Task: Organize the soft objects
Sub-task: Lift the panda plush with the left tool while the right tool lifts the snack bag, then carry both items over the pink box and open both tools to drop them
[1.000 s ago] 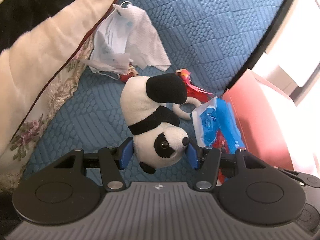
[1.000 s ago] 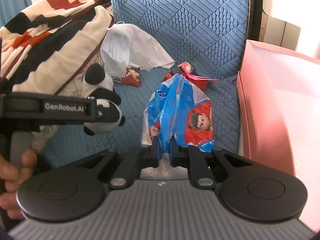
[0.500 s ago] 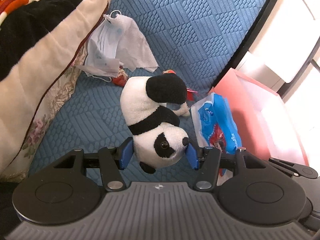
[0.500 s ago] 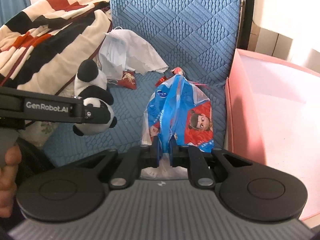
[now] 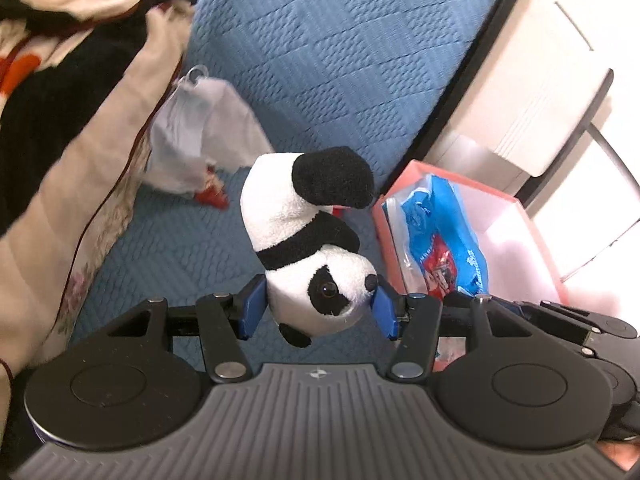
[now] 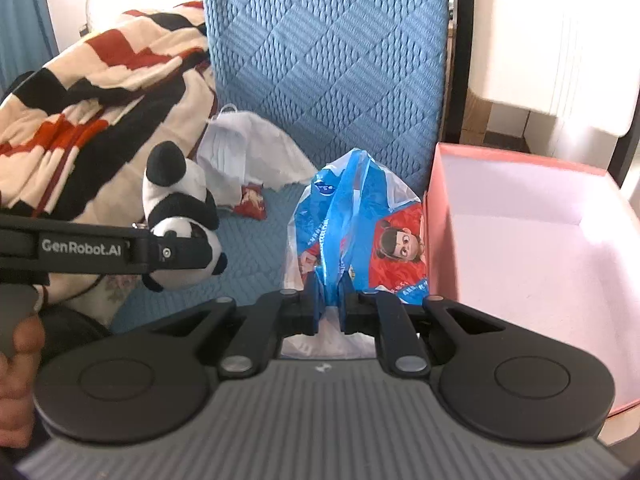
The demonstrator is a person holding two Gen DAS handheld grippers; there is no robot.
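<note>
Now left gripper (image 5: 318, 306) clamping plush panda (image 5: 308, 240), right gripper (image 6: 330, 302) pinching blue snack bag (image 6: 356, 236)

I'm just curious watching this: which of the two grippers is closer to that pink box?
The right gripper. It holds the blue snack bag right beside the pink box. The left gripper, clamping the panda, sits further away, near the blanket.

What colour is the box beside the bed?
Pink: the box has coral-pink walls and a paler pink inside, clearest in the right wrist view.
</note>
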